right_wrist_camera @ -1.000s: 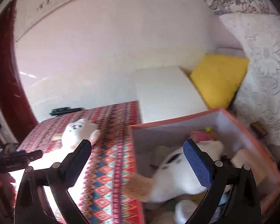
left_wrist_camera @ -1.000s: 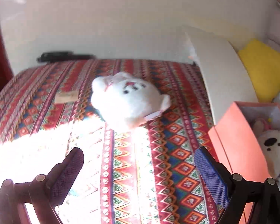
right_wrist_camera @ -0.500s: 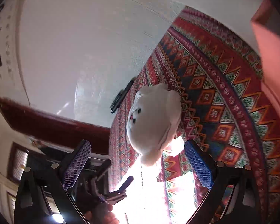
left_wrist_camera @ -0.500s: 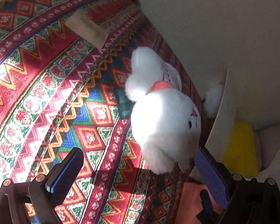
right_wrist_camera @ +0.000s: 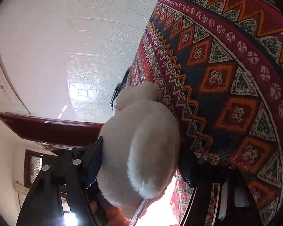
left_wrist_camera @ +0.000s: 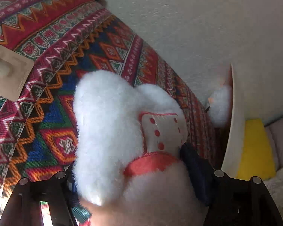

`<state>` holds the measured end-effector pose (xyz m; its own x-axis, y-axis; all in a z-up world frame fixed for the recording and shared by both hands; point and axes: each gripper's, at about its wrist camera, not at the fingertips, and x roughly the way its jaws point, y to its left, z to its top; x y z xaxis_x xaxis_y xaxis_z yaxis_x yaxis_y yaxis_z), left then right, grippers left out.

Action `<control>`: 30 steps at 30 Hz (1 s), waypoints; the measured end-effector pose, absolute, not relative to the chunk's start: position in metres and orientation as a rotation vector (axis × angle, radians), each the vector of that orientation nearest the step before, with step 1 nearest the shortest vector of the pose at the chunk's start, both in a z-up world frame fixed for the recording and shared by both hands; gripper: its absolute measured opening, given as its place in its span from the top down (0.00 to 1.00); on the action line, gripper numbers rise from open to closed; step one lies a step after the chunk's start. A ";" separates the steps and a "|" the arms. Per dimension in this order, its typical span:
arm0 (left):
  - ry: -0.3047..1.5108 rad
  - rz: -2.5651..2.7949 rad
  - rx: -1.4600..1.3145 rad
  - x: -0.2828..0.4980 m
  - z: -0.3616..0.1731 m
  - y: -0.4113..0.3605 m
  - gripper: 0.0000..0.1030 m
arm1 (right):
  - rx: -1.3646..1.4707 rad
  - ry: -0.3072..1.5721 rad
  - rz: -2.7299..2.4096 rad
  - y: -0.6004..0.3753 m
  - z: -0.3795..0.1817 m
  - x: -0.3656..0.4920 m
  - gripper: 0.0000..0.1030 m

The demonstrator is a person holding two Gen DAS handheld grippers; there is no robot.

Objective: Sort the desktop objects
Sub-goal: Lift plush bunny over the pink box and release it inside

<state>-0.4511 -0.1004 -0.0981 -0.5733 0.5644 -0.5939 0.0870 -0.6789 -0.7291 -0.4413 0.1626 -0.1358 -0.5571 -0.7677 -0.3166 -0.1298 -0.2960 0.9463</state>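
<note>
Progress: we judged the sort unfinished; the white plush toy point(left_wrist_camera: 122, 135) lay on the patterned tablecloth point(left_wrist_camera: 47, 60), not yet stowed.
Left gripper point(left_wrist_camera: 134, 177): we had it closed around the toy's collar.
Right gripper point(right_wrist_camera: 141, 162): we clamped the toy's body.
Axis: its length ran away from us, ears toward the wall point(left_wrist_camera: 198, 18).

You have one white plush toy point(left_wrist_camera: 111, 131), gripped from both sides by two grippers, left point(left_wrist_camera: 134, 180) and right point(right_wrist_camera: 141, 162). One tan card point(left_wrist_camera: 7, 75) lies at nine o'clock and one yellow cushion point(left_wrist_camera: 254, 146) at three o'clock.
</note>
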 end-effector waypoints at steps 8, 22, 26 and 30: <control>-0.942 2.333 -0.976 -0.325 0.059 -0.132 0.33 | 0.880 -1.330 -1.952 0.160 0.011 -0.340 0.31; -0.685 2.232 -0.771 -0.136 0.175 -0.014 0.32 | 0.488 -1.323 -2.126 0.274 0.137 -0.075 0.30; -0.624 2.132 -0.828 -0.132 0.160 0.065 0.32 | 0.416 -1.411 -2.223 0.344 0.128 -0.015 0.30; -0.541 2.049 -0.904 -0.131 0.135 0.144 0.32 | 0.370 -1.525 -2.295 0.419 0.101 0.029 0.30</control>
<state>-0.1313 0.1442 0.1354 -0.4121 0.8147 -0.4081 -0.5072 -0.5772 -0.6400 0.0287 0.4185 0.1012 -0.9010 -0.4334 -0.0182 0.1512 -0.3530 0.9233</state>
